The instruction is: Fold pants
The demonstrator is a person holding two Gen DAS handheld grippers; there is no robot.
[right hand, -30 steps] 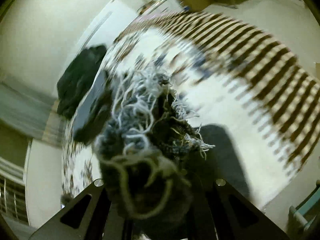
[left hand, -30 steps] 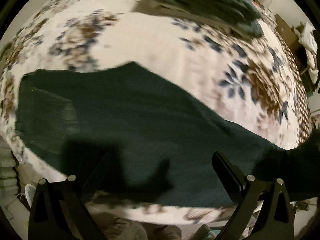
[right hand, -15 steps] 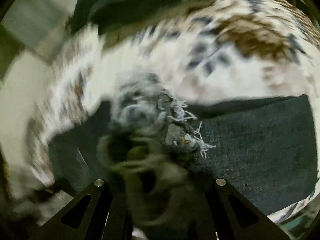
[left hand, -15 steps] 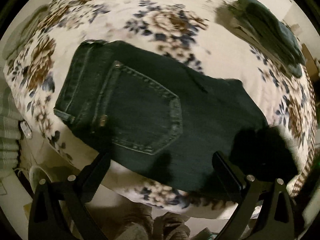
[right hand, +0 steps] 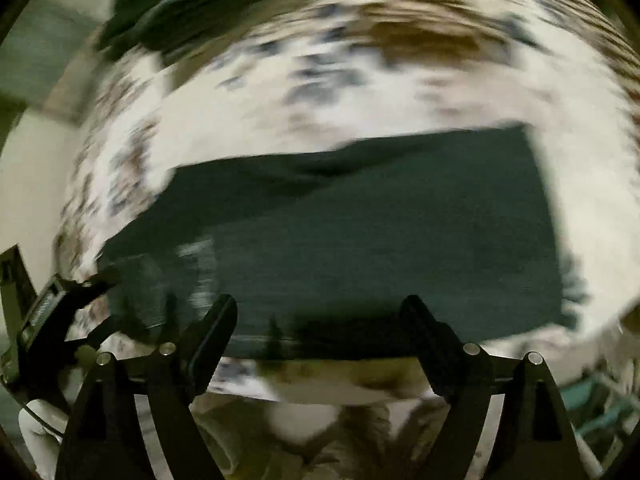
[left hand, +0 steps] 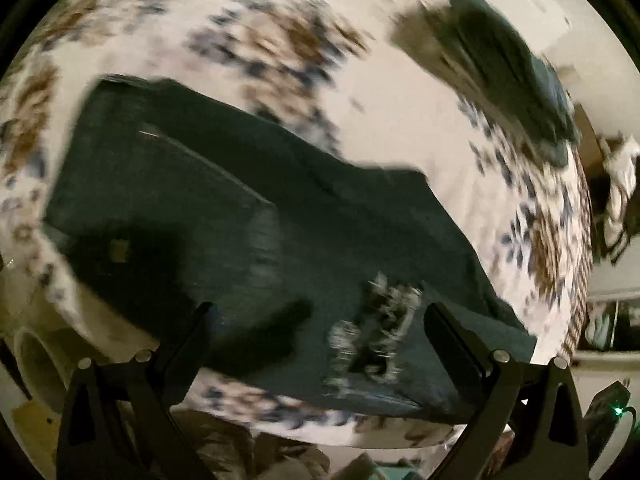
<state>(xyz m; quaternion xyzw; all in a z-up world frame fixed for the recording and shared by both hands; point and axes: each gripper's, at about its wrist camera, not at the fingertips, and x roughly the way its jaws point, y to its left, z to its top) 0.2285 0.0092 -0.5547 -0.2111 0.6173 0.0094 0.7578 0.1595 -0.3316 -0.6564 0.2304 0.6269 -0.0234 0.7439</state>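
Dark denim pants (left hand: 248, 220) lie folded on a floral bedspread (left hand: 400, 128), the back pocket at the left and the frayed leg hem (left hand: 380, 316) laid on top near the front edge. My left gripper (left hand: 320, 328) is open and empty just above the pants' near edge. In the right wrist view the pants (right hand: 380, 240) fill the middle as a dark slab. My right gripper (right hand: 320, 332) is open and empty over their near edge. Both views are motion-blurred.
A stack of folded dark clothes (left hand: 508, 68) sits at the far side of the bed; it also shows in the right wrist view (right hand: 192, 12). The other gripper's body (right hand: 52, 320) is at the left. The bed's front edge runs below both grippers.
My right gripper carried the frayed hem across, laid it on the pants and opened. My left gripper stayed open and shifted over the waist end.
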